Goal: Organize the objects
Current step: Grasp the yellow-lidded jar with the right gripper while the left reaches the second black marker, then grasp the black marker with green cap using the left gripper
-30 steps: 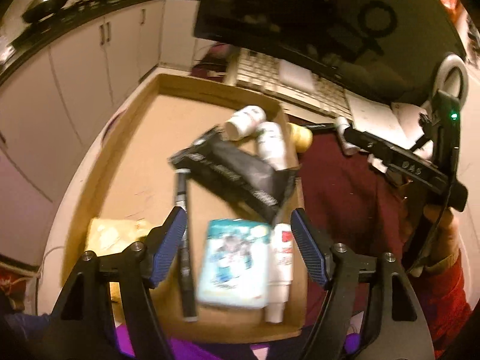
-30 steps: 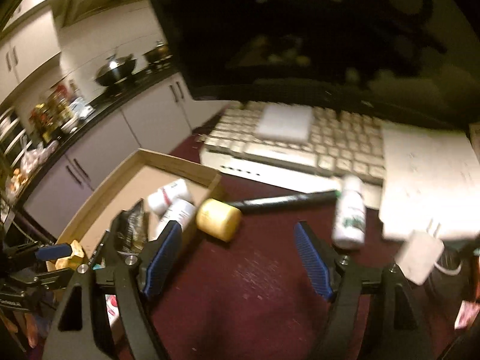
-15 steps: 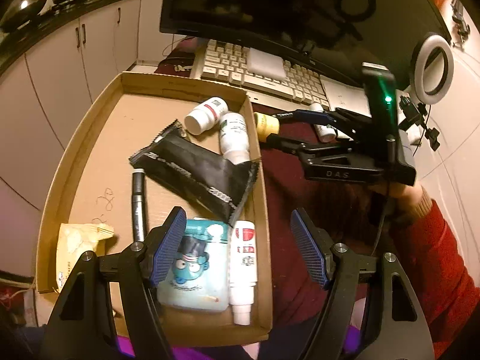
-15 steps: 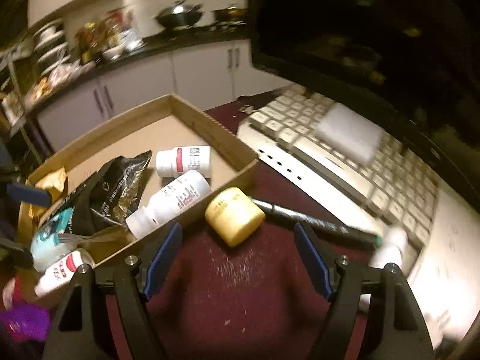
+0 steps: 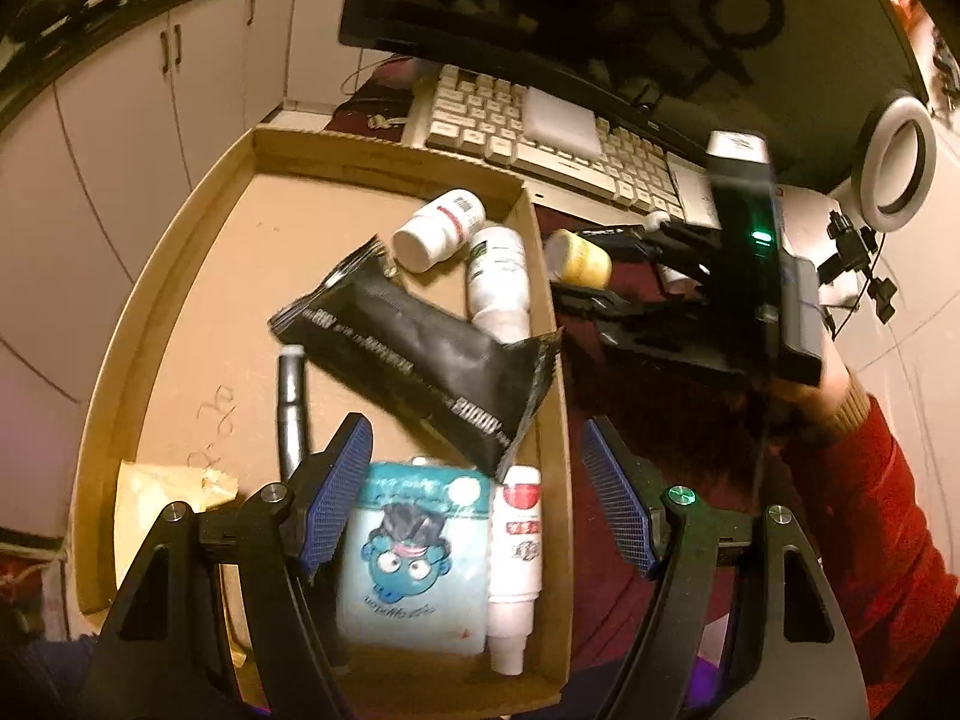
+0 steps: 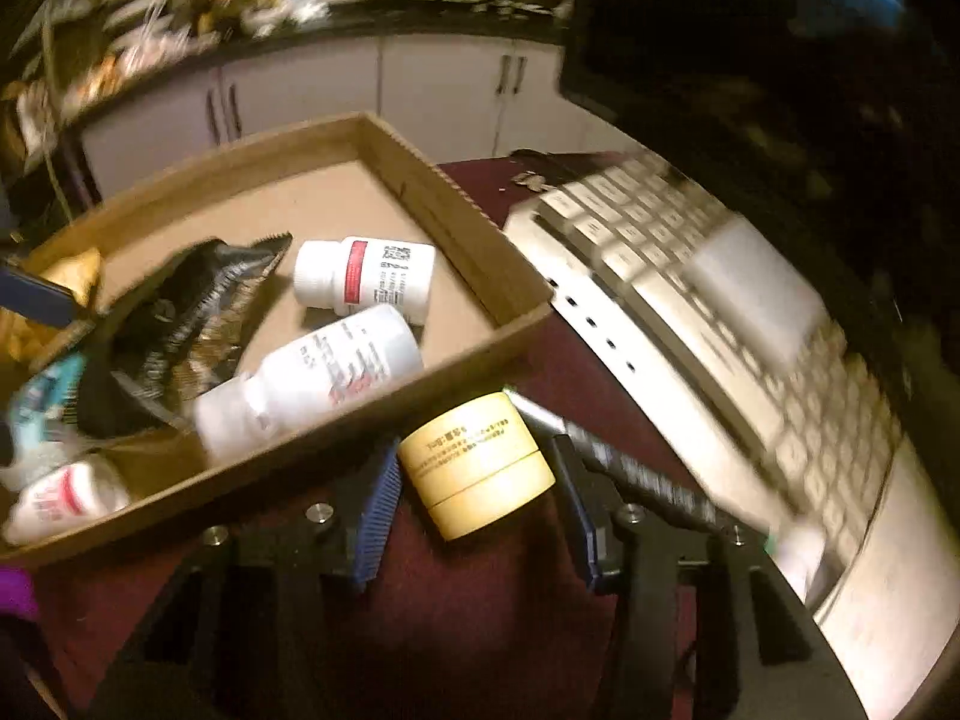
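Observation:
A yellow jar (image 6: 477, 464) lies on its side on the maroon table, just outside the cardboard box (image 6: 420, 372). My right gripper (image 6: 477, 516) is open with its blue pads either side of the jar, not visibly clamping it. The jar also shows in the left wrist view (image 5: 579, 257), at the right gripper's tips. My left gripper (image 5: 477, 498) is open and empty above the box's near end, over a blue wipes pack (image 5: 414, 552) and a white tube (image 5: 516, 552). The box also holds two white bottles (image 5: 498, 282), a black pouch (image 5: 420, 354) and a dark pen (image 5: 290, 402).
A black marker (image 6: 636, 471) lies behind the jar beside a white keyboard (image 6: 720, 324). A dark monitor (image 5: 600, 18) stands behind it. A ring light (image 5: 897, 162) stands at the right. A small white bottle (image 6: 792, 552) lies near the keyboard. Kitchen cabinets (image 5: 120, 90) stand beyond.
My right gripper has moved forward and down to the yellow jar, and its jaws have narrowed around it. My left gripper stays open over the box, nearly still.

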### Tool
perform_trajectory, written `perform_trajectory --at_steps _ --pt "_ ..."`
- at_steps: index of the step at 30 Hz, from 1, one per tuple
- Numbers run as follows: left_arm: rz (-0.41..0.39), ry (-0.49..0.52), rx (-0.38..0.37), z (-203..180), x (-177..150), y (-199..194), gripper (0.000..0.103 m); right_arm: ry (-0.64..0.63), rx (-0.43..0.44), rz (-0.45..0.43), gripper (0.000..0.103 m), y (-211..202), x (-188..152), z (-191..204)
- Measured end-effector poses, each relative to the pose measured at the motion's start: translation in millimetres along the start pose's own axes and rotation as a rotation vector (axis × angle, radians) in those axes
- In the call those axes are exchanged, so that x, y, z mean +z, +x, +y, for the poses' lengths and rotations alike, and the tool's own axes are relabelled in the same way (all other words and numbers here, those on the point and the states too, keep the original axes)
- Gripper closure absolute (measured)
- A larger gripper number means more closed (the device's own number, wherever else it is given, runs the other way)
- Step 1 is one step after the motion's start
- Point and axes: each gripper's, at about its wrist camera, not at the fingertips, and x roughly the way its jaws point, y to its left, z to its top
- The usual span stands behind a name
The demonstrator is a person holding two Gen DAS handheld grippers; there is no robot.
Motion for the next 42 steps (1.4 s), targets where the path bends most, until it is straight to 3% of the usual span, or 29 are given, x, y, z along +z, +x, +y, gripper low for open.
perform_trajectory --at_steps 6,14,22,29,34,35,37,39,42 --pt "0.027 0.113 -0.015 -38 29 12 0.03 0.232 -0.022 -0.04 0.054 -67 -53 1" --pt "0.121 0.41 -0.089 -107 98 84 0.028 0.375 -0.01 -0.117 0.054 -118 -109 11" --pt "0.178 0.377 -0.077 -104 145 152 0.028 0.463 -0.02 -0.123 0.054 -123 -130 6" --pt "0.207 0.434 -0.076 -109 145 178 0.028 0.492 -0.013 -0.123 0.054 -122 -137 1" --pt "0.224 0.511 -0.013 -124 140 194 0.029 0.507 -0.005 -0.132 0.054 -122 -137 1" --pt "0.226 0.52 -0.001 -126 138 196 0.031 0.51 -0.005 -0.134 0.054 -122 -137 1" --pt "0.213 0.552 0.031 -131 134 195 0.046 0.518 -0.001 -0.138 0.054 -123 -139 1" --pt "0.204 0.559 0.043 -134 132 193 0.072 0.525 0.0 -0.138 0.054 -123 -141 1" --pt "0.213 0.562 0.058 -137 127 190 0.08 0.534 0.003 -0.138 0.054 -122 -142 1"
